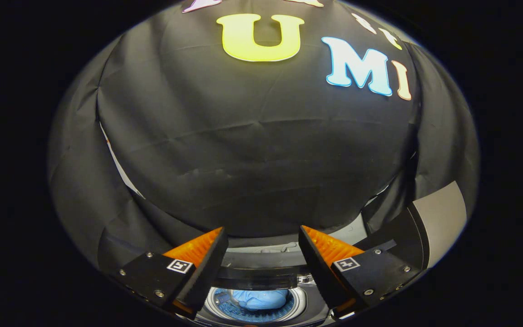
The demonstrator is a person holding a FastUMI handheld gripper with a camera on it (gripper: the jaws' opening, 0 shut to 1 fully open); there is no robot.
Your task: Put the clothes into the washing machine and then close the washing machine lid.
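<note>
My gripper (261, 234) stands open above the washing machine, with nothing between its fingers. Below and between the fingers I see the machine's round drum opening (300, 302), and a light blue garment (260, 299) lies bunched inside it. The dark front rim of the machine's top (257, 277) crosses just beyond the drum. To the right of the fingers the machine's lid (438, 218) stands raised, with a grey panel and a dark curved edge.
The booth's black cloth wall (261, 150) hangs close ahead, beyond the fingertips. A strip of the machine's pale back panel (347, 234) shows under the cloth's hem.
</note>
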